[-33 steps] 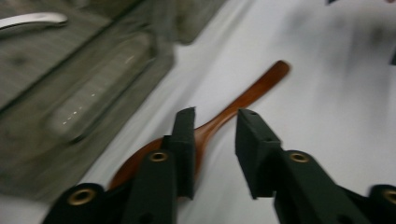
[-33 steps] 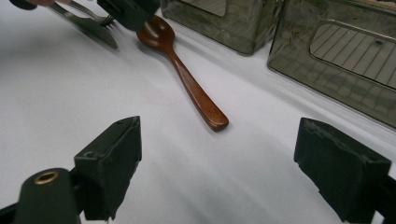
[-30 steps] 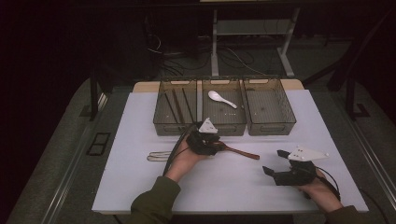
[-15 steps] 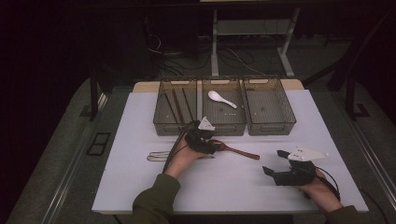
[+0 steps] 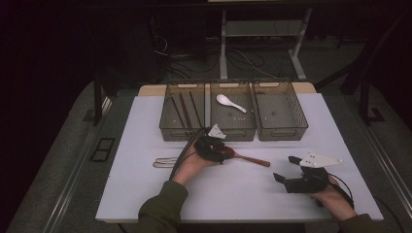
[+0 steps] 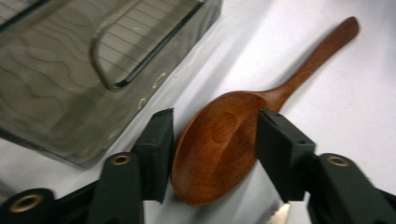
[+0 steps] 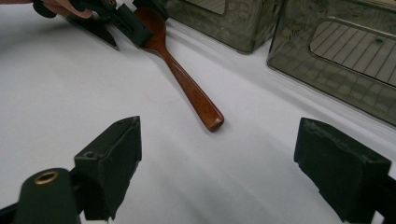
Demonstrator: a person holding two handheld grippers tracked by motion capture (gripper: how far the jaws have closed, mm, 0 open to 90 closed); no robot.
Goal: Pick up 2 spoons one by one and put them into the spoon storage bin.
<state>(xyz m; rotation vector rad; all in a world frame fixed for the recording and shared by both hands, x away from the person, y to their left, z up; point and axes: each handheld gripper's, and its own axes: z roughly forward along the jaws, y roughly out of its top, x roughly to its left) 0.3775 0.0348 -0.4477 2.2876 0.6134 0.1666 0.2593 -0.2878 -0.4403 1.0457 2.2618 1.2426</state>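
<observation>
**Left gripper straddles the bowl of the wooden spoon**

The wooden spoon (image 6: 224, 144) lies flat on the white table (image 5: 145, 121), just in front of the three smoky plastic bins. Its bowl points to the left side of the high view and its handle runs to the right and a little toward the person.

The left gripper (image 6: 212, 140) is low over the spoon's bowl, with one jaw at each side of it. The jaws are about half open and have just been closing. In the left gripper view the right pad seems to meet the bowl's edge and the left pad is just beside the other edge; I cannot tell if they already press on it. The spoon rests on the table.

The right gripper (image 5: 287, 168) is well apart from the spoon, near the right front part of the table, held in the right hand (image 5: 330, 196). Its jaws are wide open with nothing between them, and they look toward the spoon's handle end.

The middle bin (image 5: 233, 131) holds a white spoon (image 5: 230, 103). The left bin (image 5: 167, 111) holds dark chopsticks (image 5: 182, 109). A metal utensil (image 5: 163, 162) lies on the table left of the left hand.
</observation>
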